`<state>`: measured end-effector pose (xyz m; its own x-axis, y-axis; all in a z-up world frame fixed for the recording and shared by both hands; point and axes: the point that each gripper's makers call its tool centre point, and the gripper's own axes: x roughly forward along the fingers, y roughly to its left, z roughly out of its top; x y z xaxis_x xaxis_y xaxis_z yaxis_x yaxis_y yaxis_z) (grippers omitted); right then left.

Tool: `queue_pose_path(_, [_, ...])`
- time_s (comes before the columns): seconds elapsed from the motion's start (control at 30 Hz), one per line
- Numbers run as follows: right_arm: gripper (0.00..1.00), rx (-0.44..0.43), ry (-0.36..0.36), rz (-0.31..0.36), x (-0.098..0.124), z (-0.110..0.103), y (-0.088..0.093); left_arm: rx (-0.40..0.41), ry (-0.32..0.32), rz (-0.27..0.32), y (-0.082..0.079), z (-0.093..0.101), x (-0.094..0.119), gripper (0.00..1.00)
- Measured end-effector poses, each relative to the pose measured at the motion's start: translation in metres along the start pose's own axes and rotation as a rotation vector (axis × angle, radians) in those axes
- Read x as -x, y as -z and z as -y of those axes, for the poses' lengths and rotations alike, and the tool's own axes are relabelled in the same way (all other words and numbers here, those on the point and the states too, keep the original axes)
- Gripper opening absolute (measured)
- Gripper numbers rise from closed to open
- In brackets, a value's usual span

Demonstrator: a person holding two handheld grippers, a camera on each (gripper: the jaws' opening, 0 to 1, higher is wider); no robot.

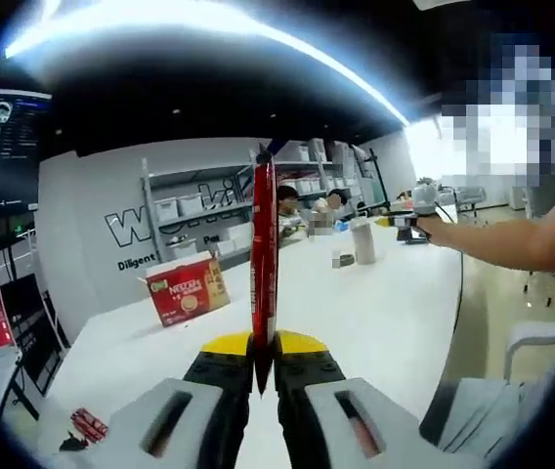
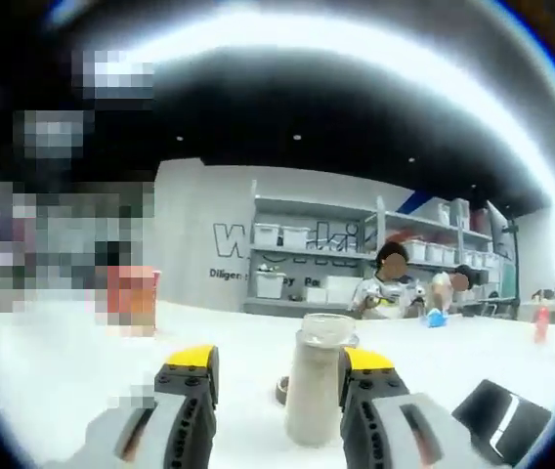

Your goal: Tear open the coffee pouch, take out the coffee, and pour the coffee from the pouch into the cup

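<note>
Left gripper pinches red coffee pouch upright, edge-on. Right gripper spread, cup between jaws, touching the right one. White table bare around; Nescafe box well left.

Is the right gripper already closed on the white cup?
No, the right gripper has its jaws apart, and the tall white cup stands on the white table between them.

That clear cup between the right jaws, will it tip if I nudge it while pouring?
Quite possibly. The cup looks tall and narrow, standing upright on the white table, so a sideways nudge could topple it. It seems thin and translucent, probably light, so it may slide easily. The right gripper is open around it, without gripping.
</note>
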<state>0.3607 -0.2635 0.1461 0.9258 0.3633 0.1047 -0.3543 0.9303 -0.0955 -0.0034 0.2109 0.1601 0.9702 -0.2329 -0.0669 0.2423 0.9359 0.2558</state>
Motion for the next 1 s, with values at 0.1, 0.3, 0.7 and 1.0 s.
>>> queue_pose_path(0.1, [0.5, -0.003, 0.017, -0.008, -0.008, 0.005, 0.001, 0.004, -0.005, 0.0, 0.0, -0.004, 0.001, 0.1])
queue_pose_path(0.3, [0.53, 0.017, 0.093, -0.041, -0.034, 0.024, 0.011, 0.012, -0.005, 0.004, 0.001, -0.009, -0.002, 0.1])
queue_pose_path(0.7, [0.62, -0.08, 0.244, -0.04, -0.069, 0.05, 0.034, 0.01, -0.005, -0.006, 0.008, -0.018, -0.009, 0.1])
queue_pose_path(1.0, [0.62, -0.046, 0.221, -0.057, -0.081, 0.052, 0.044, 0.021, -0.012, -0.005, 0.011, -0.026, -0.009, 0.1])
